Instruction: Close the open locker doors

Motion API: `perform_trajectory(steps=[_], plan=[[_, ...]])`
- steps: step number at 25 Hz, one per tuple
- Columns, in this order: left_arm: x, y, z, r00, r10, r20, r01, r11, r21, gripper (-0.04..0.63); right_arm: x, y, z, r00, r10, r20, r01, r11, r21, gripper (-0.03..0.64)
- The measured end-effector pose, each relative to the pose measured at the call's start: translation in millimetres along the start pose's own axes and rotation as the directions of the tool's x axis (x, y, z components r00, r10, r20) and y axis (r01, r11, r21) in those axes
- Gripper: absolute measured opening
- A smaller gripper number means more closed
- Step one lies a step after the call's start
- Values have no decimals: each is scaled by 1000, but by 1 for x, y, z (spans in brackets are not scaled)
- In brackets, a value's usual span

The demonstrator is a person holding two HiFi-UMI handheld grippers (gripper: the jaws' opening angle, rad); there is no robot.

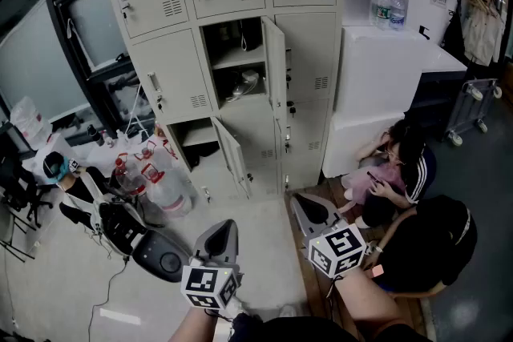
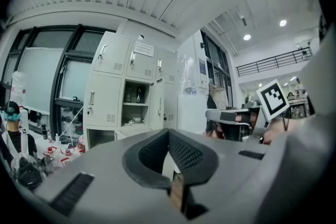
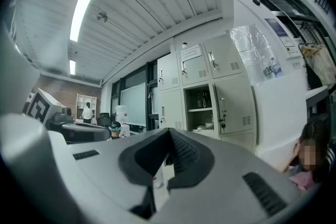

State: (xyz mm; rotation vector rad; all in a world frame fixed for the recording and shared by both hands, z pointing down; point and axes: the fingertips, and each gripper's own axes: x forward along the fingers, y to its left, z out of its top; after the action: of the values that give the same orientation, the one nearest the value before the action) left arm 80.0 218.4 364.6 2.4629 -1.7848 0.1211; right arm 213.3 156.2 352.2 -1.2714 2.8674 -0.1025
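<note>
head view: the bank of pale lockers fills the upper centre of the frame, and two doors in its middle column stand open. the upper open door is swung out to the right of its compartment, which has a shelf with things on it. the lower open door juts forward just below. large water jugs stand on the floor at the lockers' lower left, and a seated person is on the floor at the right, beside a white cabinet. the left tongs and the right tongs sit at the bottom centre, side by side, well short of the lockers, both pointing toward them. left gripper view: the left tongs are closed tight with nothing between them. the lockers stand beyond, left of centre, with the open compartment showing dark. the marker cube of the other tongs shows at the right. right gripper view: the right tongs are also pressed together and empty. the lockers rise at centre right, and the upper open door hangs to the right of its compartment.
</note>
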Motion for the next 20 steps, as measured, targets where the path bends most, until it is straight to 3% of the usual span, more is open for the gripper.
perform_trajectory(steps=[20], plan=[[6,18,-5,1000,-14,-14,14,1000,-6,5,20,2,-7,1000,-7,-6,7,999,45,0]])
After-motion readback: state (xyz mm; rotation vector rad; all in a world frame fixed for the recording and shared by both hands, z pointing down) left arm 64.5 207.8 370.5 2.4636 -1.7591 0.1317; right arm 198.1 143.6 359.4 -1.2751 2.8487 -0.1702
